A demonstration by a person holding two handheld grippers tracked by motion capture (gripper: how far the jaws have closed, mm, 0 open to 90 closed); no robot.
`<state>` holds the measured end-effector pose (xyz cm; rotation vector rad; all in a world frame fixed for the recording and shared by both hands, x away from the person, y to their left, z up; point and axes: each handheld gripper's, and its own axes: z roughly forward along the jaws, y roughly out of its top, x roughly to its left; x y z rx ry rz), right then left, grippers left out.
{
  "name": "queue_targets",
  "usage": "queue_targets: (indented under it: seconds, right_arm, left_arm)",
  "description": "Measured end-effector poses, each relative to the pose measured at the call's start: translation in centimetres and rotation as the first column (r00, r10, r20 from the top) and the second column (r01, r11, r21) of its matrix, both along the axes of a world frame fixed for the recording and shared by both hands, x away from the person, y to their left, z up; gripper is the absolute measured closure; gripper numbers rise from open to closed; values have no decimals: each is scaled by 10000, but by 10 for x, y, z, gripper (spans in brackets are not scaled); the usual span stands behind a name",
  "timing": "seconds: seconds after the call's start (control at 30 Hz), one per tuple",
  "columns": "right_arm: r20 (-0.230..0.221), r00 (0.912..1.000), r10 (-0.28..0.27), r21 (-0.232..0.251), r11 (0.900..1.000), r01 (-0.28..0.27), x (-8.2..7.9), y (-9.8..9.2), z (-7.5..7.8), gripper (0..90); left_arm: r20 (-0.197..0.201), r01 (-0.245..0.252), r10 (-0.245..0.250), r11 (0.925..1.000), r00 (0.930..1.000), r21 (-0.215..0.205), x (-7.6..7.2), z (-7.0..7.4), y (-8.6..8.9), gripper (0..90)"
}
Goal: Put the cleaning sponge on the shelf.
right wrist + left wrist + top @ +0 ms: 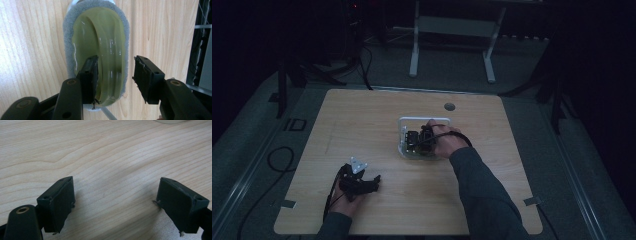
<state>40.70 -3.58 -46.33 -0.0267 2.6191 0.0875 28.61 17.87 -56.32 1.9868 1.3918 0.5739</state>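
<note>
A scrubber [100, 32] with a glossy green handle on a grey pad lies on the wooden table. My right gripper [116, 75] hangs over its near end with the jaws wide apart. The raised green grip lies between them, the left pad [91, 75] close beside it and the right pad [143, 77] standing clear. In the high view my right gripper [414, 141] points left over a white tray [424, 120] at mid-table, with the hand behind it. My left gripper [371, 182] rests at the front left, and its jaws [116, 202] stand open over bare wood.
The tabletop [362, 125] is pale wood with a round cable hole [449, 106] near its far edge. A white frame [452, 30] stands on the floor beyond the table. Cables [277, 160] trail on the floor at the left. The room is dim.
</note>
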Motion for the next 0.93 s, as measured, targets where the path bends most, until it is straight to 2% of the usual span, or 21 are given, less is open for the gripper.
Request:
queue_targets:
  seconds: [0.27,0.37,0.47,0.7,0.8,0.93]
  right_arm:
    - [64,9998,199,208,9996,-200,-8,-3,8,513]
    - [52,9997,224,424,9988,-226,-12,-4,13,513]
    - [-95,9998,200,836,9963,-191,-15,-6,18,520]
    - [-826,9961,-295,2011,9785,456,-21,-14,28,538]
    - [-1042,9940,-338,2301,9715,572,-24,-17,30,537]
    - [-1152,9923,-457,2435,9672,728,-28,-21,30,537]
  left_arm:
    - [4,1,-1,10000,10000,-4,0,0,0,152]
    - [8,-5,5,10000,10000,-6,0,0,0,152]
    - [5,-3,3,10000,10000,-1,0,0,0,152]
    - [16,-11,11,10000,10000,-10,0,0,0,152]
    - [12,-6,6,10000,10000,-8,0,0,0,152]
    - [11,-2,2,10000,10000,-9,0,0,0,152]
